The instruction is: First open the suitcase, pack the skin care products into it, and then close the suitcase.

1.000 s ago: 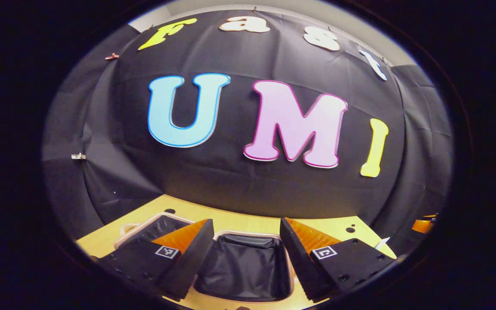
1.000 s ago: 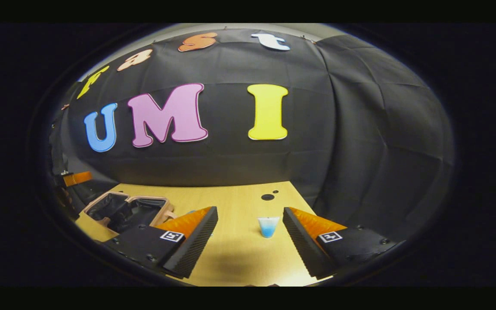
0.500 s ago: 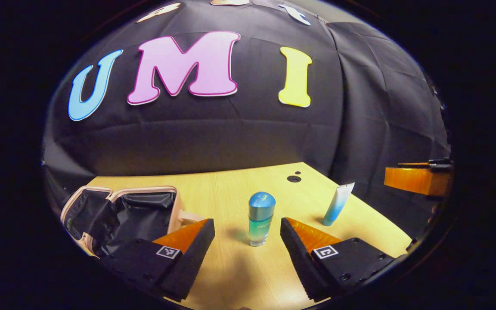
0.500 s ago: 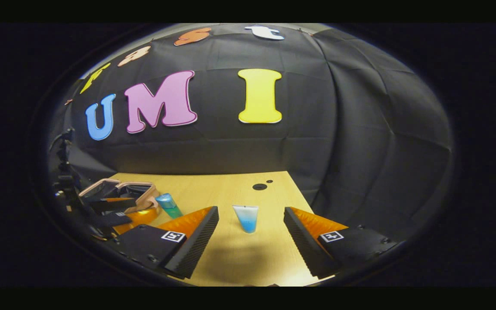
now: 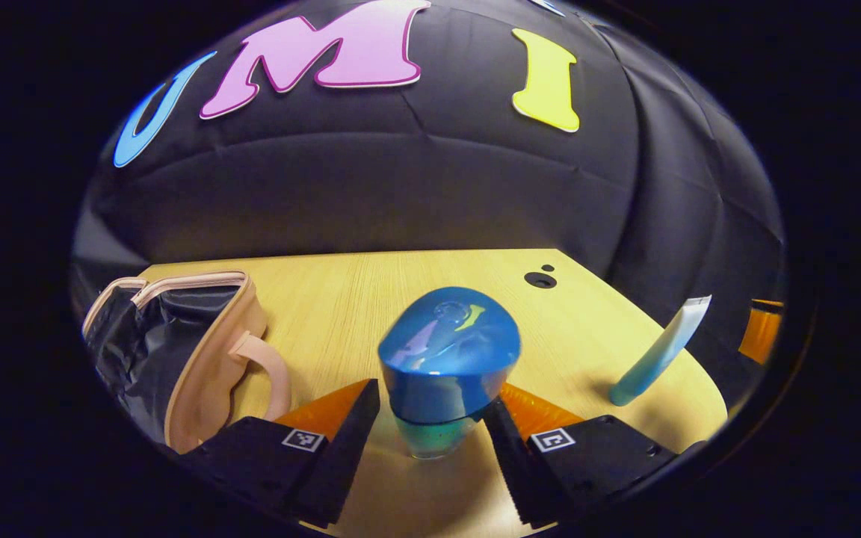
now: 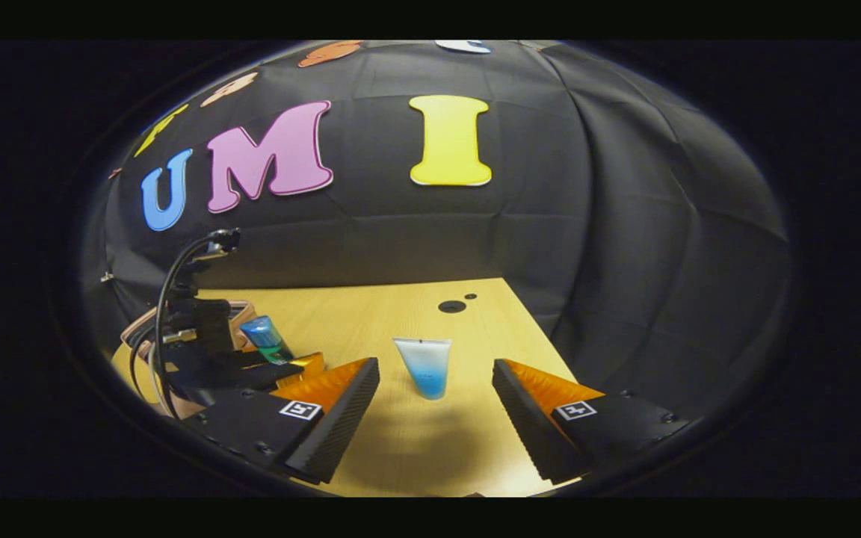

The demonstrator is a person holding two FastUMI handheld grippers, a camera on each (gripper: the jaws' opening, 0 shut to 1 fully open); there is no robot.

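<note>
Bottle [image 5: 447,373] stands upright on the table [image 5: 341,299], between the fingers of the left gripper [image 5: 430,426]; jaws are wide apart and contact with the bottle cannot be told. Suitcase [image 5: 176,351] lies open at the table's left, dark lining exposed, handle toward the bottle. Tube [image 6: 423,366] stands cap-down ahead of the right gripper [image 6: 434,418], whose fingers are spread and hold nothing. In the right gripper view, the left gripper sits beside the bottle [image 6: 266,338].
</note>
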